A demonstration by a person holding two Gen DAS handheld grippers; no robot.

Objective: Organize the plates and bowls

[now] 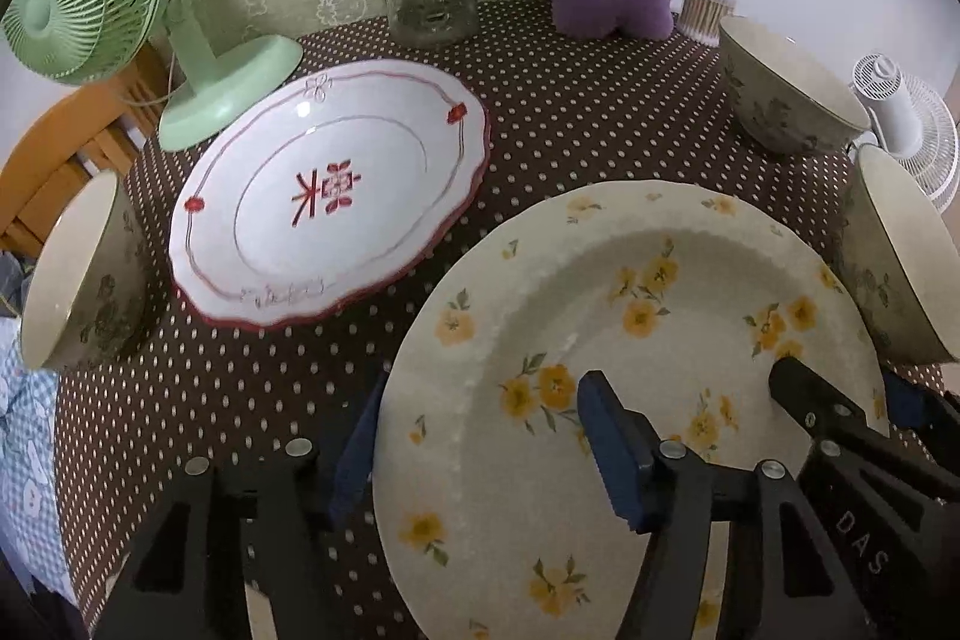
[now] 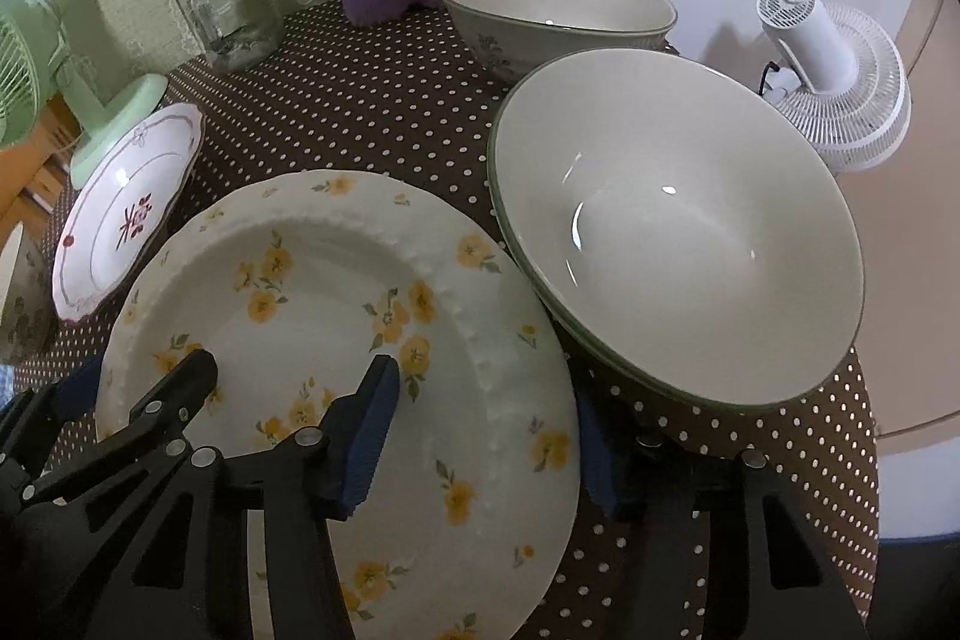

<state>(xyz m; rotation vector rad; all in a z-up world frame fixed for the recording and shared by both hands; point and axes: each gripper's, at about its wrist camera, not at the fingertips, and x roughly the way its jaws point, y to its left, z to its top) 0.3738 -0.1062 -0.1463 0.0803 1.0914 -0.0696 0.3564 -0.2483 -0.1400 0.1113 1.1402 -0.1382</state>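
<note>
On the polka-dot tablecloth [image 1: 570, 112], both grippers' fingers [image 1: 606, 436] straddle the floral plate's [image 1: 600, 280] rims

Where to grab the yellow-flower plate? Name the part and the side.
Take the yellow-flower plate by its wide flat rim, from the left and right edges: it is too broad to span. The left hand-held gripper and right hand-held gripper straddle those edges; the bowl crowds the right one.
</note>
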